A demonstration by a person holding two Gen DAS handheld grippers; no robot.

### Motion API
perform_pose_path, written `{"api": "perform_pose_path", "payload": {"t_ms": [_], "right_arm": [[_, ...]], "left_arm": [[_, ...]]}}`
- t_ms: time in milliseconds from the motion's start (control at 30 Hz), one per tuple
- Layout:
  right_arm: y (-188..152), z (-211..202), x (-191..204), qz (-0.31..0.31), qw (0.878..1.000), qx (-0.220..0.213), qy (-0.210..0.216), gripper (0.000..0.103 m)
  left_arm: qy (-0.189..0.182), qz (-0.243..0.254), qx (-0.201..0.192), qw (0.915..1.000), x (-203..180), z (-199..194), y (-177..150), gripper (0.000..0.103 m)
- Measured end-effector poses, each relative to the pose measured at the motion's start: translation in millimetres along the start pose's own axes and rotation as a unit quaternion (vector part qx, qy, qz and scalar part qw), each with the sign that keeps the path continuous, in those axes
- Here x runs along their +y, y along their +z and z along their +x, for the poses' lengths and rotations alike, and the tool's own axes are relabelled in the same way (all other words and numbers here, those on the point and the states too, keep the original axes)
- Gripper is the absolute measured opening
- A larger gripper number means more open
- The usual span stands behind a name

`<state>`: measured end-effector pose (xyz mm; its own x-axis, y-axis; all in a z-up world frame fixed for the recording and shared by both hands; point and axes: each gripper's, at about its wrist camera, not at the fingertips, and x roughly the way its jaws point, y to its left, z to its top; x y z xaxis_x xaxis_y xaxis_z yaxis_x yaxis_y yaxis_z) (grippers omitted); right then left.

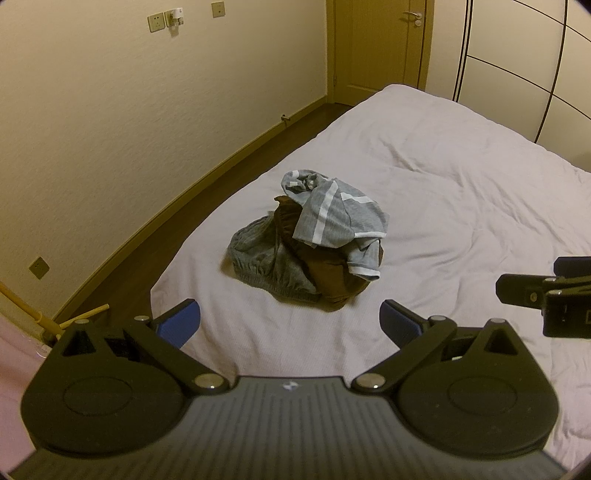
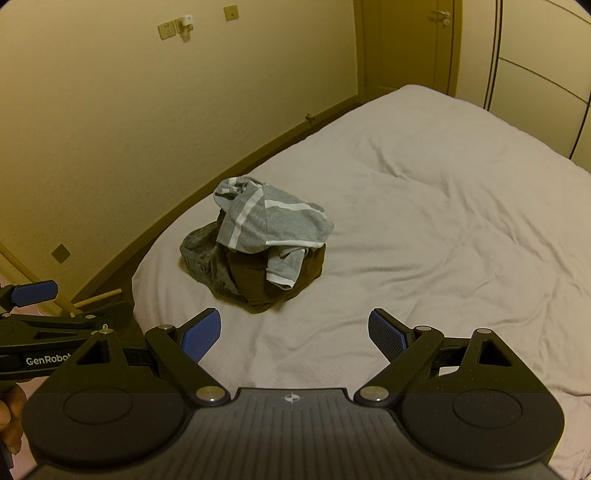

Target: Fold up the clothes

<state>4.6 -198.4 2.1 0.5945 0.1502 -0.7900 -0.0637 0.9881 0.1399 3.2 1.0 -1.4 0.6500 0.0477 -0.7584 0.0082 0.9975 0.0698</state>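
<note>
One pile of clothes (image 1: 306,243) lies on the bed (image 1: 443,177), near the bed's left edge and ahead of both tools. Three garments can be counted in the pile: one light grey shirt (image 1: 328,214) with white stripes on top, one brown garment (image 1: 332,273) beneath it, and one dark grey knit garment (image 1: 258,258) at the lower left. All three are crumpled and touching one another; none is folded.

Two tools are in view. The left hand-held gripper (image 1: 290,325) has its two blue-padded fingers (image 1: 181,325) spread wide and grips nothing; it hovers above the bed sheet, short of the pile. The right hand-held gripper (image 2: 294,334) is likewise spread wide and empty, also short of the pile. Each tool appears at the edge of the other's view, side by side and apart.

On the wall (image 1: 147,110) three sockets can be counted, one with a plug (image 1: 175,15) in it. One door (image 1: 380,44) stands closed beyond the bed.
</note>
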Motion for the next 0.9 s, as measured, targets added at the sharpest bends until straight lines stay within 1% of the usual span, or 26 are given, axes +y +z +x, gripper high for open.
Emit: {"api": "perform_pose_path", "payload": {"t_ms": [400, 600, 767, 900], "right_arm": [[2.5, 8.8, -6.4, -0.005, 1.0, 0.011, 0.009, 0.089], [9.8, 17.0, -23.0, -0.016, 1.0, 0.017, 0.019, 0.089], [20.7, 28.8, -40.4, -0.033, 0.999, 0.012, 0.027, 0.089], [23.8, 40.5, -51.6, -0.045, 0.998, 0.016, 0.039, 0.089]], "left_arm": [[0.008, -0.006, 0.009, 0.9999, -3.2, 6.3, -0.7, 0.102], [0.016, -0.018, 0.017, 0.9996, -10.6, 12.9, -0.3, 0.102], [0.034, -0.024, 0.019, 0.999, -23.8, 21.6, 2.9, 0.102], [0.055, -0.03, 0.02, 0.9978, -31.3, 27.9, 3.5, 0.102]]}}
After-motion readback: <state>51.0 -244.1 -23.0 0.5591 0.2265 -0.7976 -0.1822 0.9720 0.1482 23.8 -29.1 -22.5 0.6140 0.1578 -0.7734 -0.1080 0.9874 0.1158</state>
